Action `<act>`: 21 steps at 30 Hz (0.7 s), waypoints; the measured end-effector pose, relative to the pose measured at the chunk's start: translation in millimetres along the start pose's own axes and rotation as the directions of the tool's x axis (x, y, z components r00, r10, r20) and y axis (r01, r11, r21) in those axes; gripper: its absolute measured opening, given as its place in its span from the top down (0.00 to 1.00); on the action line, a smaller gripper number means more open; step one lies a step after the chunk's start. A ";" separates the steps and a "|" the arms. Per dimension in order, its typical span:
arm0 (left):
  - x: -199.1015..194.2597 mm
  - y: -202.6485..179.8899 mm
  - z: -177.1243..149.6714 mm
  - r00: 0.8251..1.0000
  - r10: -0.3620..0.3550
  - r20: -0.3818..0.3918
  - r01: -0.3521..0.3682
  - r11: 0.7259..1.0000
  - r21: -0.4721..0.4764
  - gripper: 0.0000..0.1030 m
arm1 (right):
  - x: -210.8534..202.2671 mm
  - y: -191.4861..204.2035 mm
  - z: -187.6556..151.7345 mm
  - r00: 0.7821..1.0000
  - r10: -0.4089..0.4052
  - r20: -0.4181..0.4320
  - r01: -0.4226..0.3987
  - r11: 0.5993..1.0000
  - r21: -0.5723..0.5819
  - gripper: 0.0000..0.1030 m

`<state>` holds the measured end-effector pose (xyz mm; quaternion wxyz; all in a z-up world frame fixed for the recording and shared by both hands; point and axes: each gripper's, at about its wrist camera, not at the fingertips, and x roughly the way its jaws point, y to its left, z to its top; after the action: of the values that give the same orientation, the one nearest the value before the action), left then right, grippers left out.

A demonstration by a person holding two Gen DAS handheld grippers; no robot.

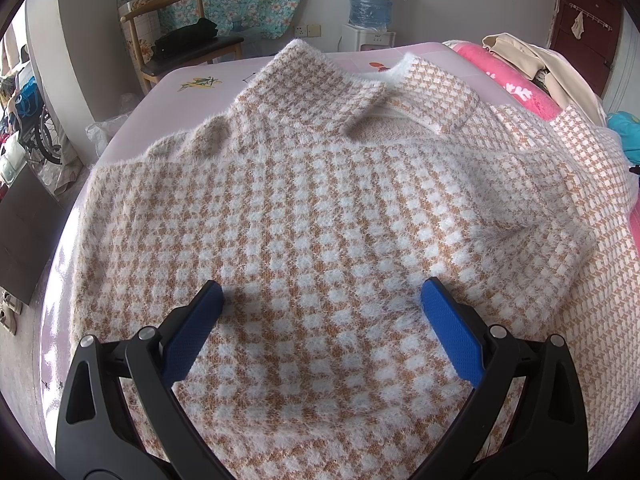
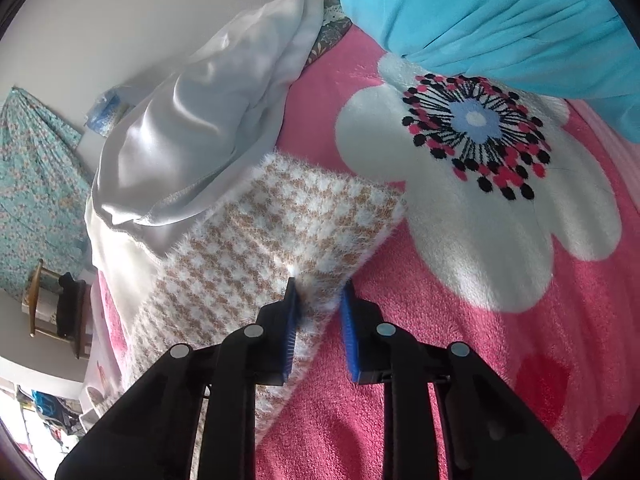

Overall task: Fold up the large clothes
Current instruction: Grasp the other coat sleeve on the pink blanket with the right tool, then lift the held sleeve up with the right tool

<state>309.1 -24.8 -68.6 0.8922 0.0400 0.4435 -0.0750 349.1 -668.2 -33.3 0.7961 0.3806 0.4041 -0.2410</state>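
**Fuzzy sweater spread on the bed, sleeve edge between my right fingers**

Fuzzy tan-and-white houndstooth sweater (image 1: 320, 216) lies spread flat on the pale pink bed sheet (image 1: 224, 76), collar away from me, one sleeve folded across its chest. My left gripper (image 1: 322, 300) hovers over the lower body of the knit with its blue-padded fingers (image 1: 448, 332) spread wide, holding nothing.

Seen from my right wrist, the sweater's sleeve (image 2: 272, 232) rests on a pink fleece blanket with a big white flower (image 2: 460, 320), its far end beside a crumpled white satin cloth (image 2: 192, 120). My right gripper (image 2: 320, 300) straddles the sleeve's fuzzy edge, jaws narrowed around it; a gap shows beside the right pad, so I cannot tell whether the pinch is firm. A bright blue cloth bundle (image 2: 500, 20) sits well beyond.
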 end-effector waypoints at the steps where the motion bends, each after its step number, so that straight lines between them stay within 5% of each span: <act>1: 0.1 -0.1 0.2 1.000 0.000 0.000 0.000 1.000 0.000 0.06 | -3.7 1.7 -0.7 1.000 -0.003 0.009 0.003 1.000 -0.010 0.83; 9: 0.4 0.4 0.3 1.000 0.000 0.000 0.000 1.000 0.000 0.06 | -62.0 32.0 -9.9 0.987 -0.043 0.152 0.068 0.985 -0.162 0.84; 21: -11.3 7.2 4.4 1.000 -0.030 -0.007 0.030 0.999 -0.022 0.07 | -173.9 110.7 -40.3 0.945 0.063 0.320 0.065 0.925 -0.375 0.84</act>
<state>307.1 -17.2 -56.9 0.8897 0.0237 0.4482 -0.0833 310.1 -556.9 140.6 0.9104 0.1734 0.3059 -0.2180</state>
